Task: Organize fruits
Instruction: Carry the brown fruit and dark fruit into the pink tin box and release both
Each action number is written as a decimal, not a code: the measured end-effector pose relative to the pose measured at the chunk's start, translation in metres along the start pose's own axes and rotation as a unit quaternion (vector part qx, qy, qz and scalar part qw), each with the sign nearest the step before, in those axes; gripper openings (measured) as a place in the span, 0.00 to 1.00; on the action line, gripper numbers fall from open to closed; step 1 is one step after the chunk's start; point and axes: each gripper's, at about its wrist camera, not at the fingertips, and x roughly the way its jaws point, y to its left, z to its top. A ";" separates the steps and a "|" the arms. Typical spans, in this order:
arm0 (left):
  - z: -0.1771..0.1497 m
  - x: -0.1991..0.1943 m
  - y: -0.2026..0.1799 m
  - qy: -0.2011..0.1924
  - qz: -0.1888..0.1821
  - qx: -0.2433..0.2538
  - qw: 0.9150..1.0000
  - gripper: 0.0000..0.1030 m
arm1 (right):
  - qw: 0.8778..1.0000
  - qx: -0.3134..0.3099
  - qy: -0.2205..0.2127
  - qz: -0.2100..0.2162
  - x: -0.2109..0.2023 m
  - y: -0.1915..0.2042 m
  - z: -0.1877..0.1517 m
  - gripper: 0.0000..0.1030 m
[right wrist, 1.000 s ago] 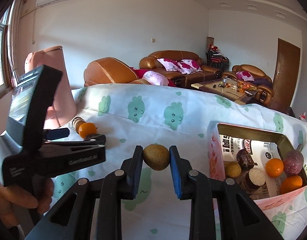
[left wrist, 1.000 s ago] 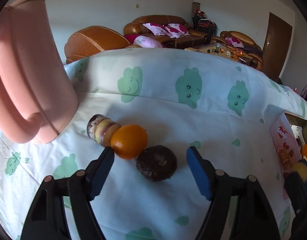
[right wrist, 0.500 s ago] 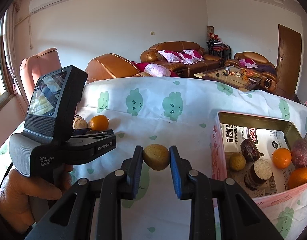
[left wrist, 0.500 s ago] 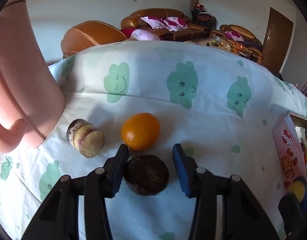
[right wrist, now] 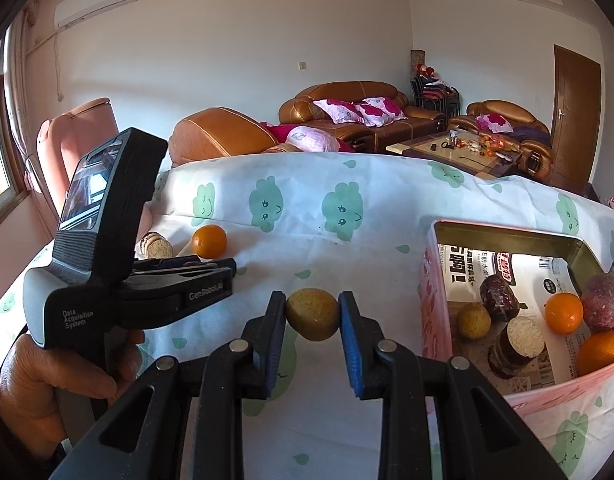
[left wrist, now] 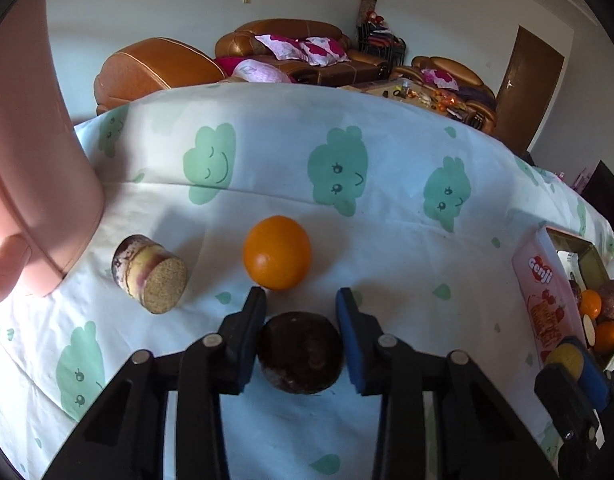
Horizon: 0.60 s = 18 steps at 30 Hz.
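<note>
Left tongs (left wrist: 299, 307): closing around the dark brown fruit (left wrist: 300, 351). The fruit sits between the two pads. The black pad looks like it touches one side — a thin gap may still show at the blue pad, so the squeeze does not look finished.

Right tongs (right wrist: 312, 312): shut tight on a yellow-brown fruit (right wrist: 313, 314) and holding it above the tabletop (right wrist: 387, 264), just left of the box.

Box (right wrist: 437, 300): at the right, pink wall, open top. It already has oranges, a purple fruit, dark fruits and a yellow one inside.

Left on the tabletop: an orange (left wrist: 277, 252) just past the left tongs' tips, and a cut fruit piece (left wrist: 151, 278) lying on its side further left, near a pink chair (left wrist: 27, 152).

How far along: most fruits look packed. Two are in the tongs and two wait on the cloth.

What could go wrong:
- The dark fruit is round and smooth-looking. If the pads pinch it off-centre, it may pop out and roll.
- The orange is very close to the black tip. A push forward could bump it and send it rolling to the far edge.
- Lifting before the squeeze is done could drop the fruit.
- The box wall is thin and bends — the right tongs could knock it when going over the rim.
</note>
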 end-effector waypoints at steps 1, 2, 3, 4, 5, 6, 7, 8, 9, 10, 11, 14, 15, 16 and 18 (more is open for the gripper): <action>-0.002 -0.001 0.002 0.001 -0.004 0.001 1.000 0.36 | 1.000 0.000 0.000 0.000 0.000 0.000 0.000 0.28; -0.003 -0.003 0.004 0.000 -0.012 0.000 1.000 0.36 | 1.000 0.001 0.000 0.001 0.000 0.000 0.000 0.28; -0.006 -0.006 0.008 -0.002 -0.024 -0.005 1.000 0.36 | 1.000 0.001 -0.001 0.001 0.000 0.000 0.000 0.28; -0.008 -0.009 0.012 -0.003 -0.045 -0.012 0.999 0.36 | 1.000 0.001 -0.002 0.000 0.000 -0.001 0.000 0.28; -0.010 -0.014 0.016 -0.009 -0.068 -0.019 0.997 0.36 | 1.000 0.001 -0.006 -0.002 -0.001 -0.001 0.000 0.28; -0.010 -0.018 0.017 -0.022 -0.087 -0.022 0.996 0.36 | 1.000 0.002 -0.012 -0.002 -0.003 -0.001 0.000 0.28; -0.012 -0.026 0.018 -0.043 -0.098 -0.021 0.994 0.36 | 1.000 0.002 -0.020 0.000 -0.006 -0.001 0.001 0.28; -0.013 -0.035 0.018 -0.068 -0.102 -0.017 0.992 0.36 | 1.000 0.003 -0.030 -0.001 -0.010 -0.001 0.002 0.28; -0.013 -0.042 0.018 -0.092 -0.106 -0.011 0.990 0.36 | 0.999 0.003 -0.041 -0.003 -0.014 -0.001 0.002 0.28; -0.015 -0.049 0.015 -0.111 -0.110 -0.004 0.988 0.36 | 0.999 0.002 -0.051 -0.006 -0.018 -0.002 0.003 0.28; -0.017 -0.054 0.010 -0.123 -0.110 0.003 0.986 0.36 | 0.998 0.001 -0.059 -0.008 -0.021 -0.002 0.004 0.28; -0.014 -0.063 0.001 -0.147 -0.105 0.024 0.983 0.36 | 0.997 -0.004 -0.071 -0.016 -0.026 0.000 0.005 0.28; -0.017 -0.068 -0.003 -0.157 -0.113 0.030 0.981 0.36 | 0.997 -0.004 -0.072 -0.018 -0.026 0.000 0.005 0.28; -0.019 -0.073 -0.005 -0.165 -0.127 0.036 0.977 0.36 | 0.997 -0.004 -0.073 -0.019 -0.026 0.000 0.005 0.28; -0.028 -0.084 -0.010 -0.183 -0.148 0.047 0.971 0.36 | 0.997 -0.001 -0.079 -0.018 -0.030 -0.001 0.005 0.28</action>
